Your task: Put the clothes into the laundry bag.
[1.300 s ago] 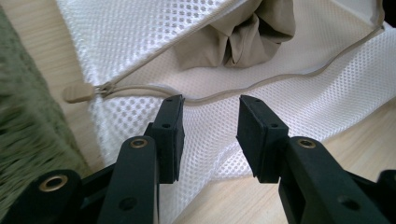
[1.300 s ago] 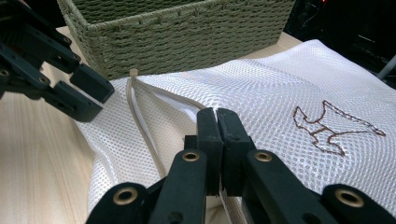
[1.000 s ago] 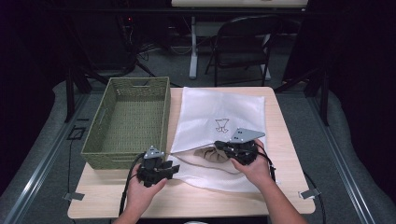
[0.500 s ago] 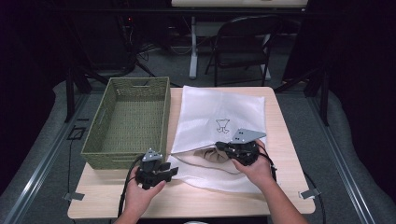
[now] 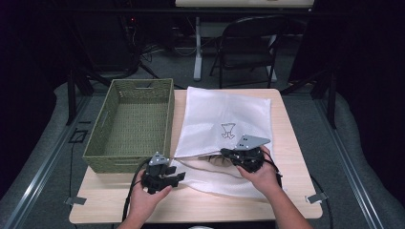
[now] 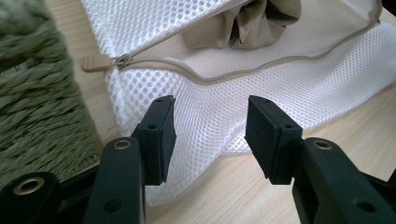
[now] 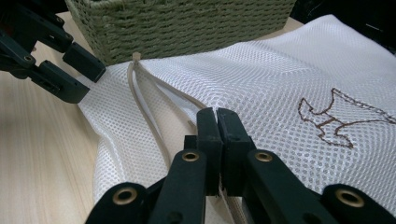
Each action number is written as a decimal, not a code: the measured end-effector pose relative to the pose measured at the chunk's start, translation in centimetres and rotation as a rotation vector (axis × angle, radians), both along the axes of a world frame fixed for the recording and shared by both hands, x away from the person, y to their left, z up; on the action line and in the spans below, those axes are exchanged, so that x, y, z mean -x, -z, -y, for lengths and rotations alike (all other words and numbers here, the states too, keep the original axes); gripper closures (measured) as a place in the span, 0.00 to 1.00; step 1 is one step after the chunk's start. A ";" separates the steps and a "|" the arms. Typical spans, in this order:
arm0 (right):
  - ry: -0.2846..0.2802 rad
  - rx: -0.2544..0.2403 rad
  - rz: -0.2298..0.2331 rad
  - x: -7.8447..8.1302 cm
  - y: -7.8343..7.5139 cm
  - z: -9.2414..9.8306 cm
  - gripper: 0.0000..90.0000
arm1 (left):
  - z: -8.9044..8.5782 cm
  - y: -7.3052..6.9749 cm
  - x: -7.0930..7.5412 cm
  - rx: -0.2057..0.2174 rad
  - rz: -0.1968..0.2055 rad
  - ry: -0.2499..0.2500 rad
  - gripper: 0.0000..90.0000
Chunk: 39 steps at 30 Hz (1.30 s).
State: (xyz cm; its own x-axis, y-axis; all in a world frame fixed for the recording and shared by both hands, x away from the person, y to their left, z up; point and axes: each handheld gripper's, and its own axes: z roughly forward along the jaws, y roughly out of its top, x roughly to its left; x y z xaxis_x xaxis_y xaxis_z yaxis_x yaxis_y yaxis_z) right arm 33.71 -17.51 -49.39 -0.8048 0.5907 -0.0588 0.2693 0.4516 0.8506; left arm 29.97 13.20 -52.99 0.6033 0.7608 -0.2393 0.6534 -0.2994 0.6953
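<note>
The white mesh laundry bag (image 5: pixel 224 129) lies flat on the bench (image 5: pixel 296 143) beside the woven basket (image 5: pixel 131 124), limp, light and best taken by its zipper edge (image 6: pixel 261 70), where the right tongs (image 7: pixel 217 114) stay clenched on the upper mesh while the left tongs (image 6: pixel 210 126), just opening, hold nothing.

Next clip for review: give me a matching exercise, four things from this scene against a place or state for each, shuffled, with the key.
Things:
1. basket
2. left gripper
3. right gripper
4. beige garment

States:
A. jaws shut on the bag's upper edge
B. tucked inside the open mesh bag
C. jaws apart, nothing pressed between them
D. green, woven, left of the bag

Pairs: 1-D, 2-C, 3-A, 4-B
</note>
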 end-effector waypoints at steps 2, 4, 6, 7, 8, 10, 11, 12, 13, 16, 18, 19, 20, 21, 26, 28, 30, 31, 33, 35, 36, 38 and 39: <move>0.000 0.010 -0.005 0.1 0.2 -0.1 0.98 | 0.2 0.1 -0.1 -0.003 0.008 0.007 0.57; -0.001 0.013 -0.008 0.2 0.4 -0.2 0.98 | 0.3 0.1 -0.1 -0.006 0.004 0.011 0.56; -0.002 0.017 -0.013 0.2 0.6 -0.2 0.97 | 0.4 0.2 -0.3 -0.008 0.006 0.018 0.55; 0.000 0.014 -0.014 0.3 0.7 -0.3 0.97 | 0.4 0.2 -0.3 -0.006 -0.001 0.017 0.55; -0.002 0.017 -0.020 0.2 0.8 -0.2 0.97 | 0.4 0.3 -0.3 -0.006 -0.003 0.019 0.55; 0.002 0.028 -0.027 0.2 1.1 -0.3 0.95 | 0.5 0.3 -0.4 -0.010 0.002 0.027 0.55; 0.002 0.035 -0.034 0.2 1.2 -0.3 0.94 | 0.6 0.3 -0.4 -0.007 0.002 0.025 0.55; 0.002 0.036 -0.035 0.2 1.2 -0.3 0.93 | 0.6 0.3 -0.4 -0.006 -0.003 0.028 0.54; 0.007 0.033 -0.032 0.2 1.3 -0.3 0.91 | 0.6 0.3 -0.4 -0.008 -0.001 0.027 0.54; 0.019 0.023 -0.034 0.1 1.2 -0.2 0.87 | 0.6 0.4 -0.4 -0.013 0.006 0.027 0.53; 0.032 0.008 -0.033 0.1 1.0 0.0 0.83 | 0.6 0.4 -0.4 -0.018 0.001 0.030 0.53; 0.038 0.003 -0.033 0.0 0.9 0.1 0.81 | 0.6 0.4 -0.3 -0.019 0.002 0.030 0.52; 0.048 -0.007 -0.030 0.0 0.8 0.2 0.79 | 0.6 0.3 -0.3 -0.017 0.003 0.027 0.52; 0.053 -0.016 -0.029 0.0 0.7 0.3 0.77 | 0.6 0.3 -0.3 -0.021 0.011 0.030 0.52; 0.087 0.003 -0.013 0.9 0.4 1.1 0.70 | 0.5 0.3 -0.3 -0.016 0.024 0.035 0.52; 0.102 -0.003 -0.011 1.3 0.2 1.7 0.69 | 0.5 0.4 -0.3 -0.001 0.028 0.040 0.53; 0.122 -0.020 -0.015 1.6 0.1 2.3 0.68 | 0.5 0.4 -0.3 -0.005 0.028 0.046 0.54; 0.128 -0.027 -0.017 1.7 0.1 2.6 0.67 | 0.6 0.4 -0.3 -0.002 0.027 0.042 0.54; 0.144 -0.033 -0.015 2.0 0.1 3.1 0.66 | 0.7 0.4 -0.3 -0.002 0.026 0.041 0.55; 0.155 -0.027 -0.015 2.2 0.3 3.4 0.66 | 0.7 0.4 -0.3 -0.013 0.030 0.043 0.55; 0.156 -0.020 -0.017 2.3 0.3 3.5 0.66 | 0.7 0.4 -0.4 -0.016 0.032 0.045 0.55; 0.167 -0.003 -0.012 2.4 0.5 3.7 0.65 | 0.7 0.5 -0.4 -0.018 0.032 0.045 0.55; 0.172 0.005 -0.013 2.5 0.6 3.8 0.65 | 0.7 0.4 -0.4 -0.025 0.033 0.046 0.55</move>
State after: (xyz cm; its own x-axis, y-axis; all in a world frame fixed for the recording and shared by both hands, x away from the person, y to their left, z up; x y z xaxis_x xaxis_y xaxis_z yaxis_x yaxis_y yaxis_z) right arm 31.23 -21.29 -49.96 -0.6926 0.7195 -0.0523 0.3539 0.4021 0.8444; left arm 30.34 12.45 -53.43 0.6453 0.7372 -0.2005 0.6155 -0.3462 0.7081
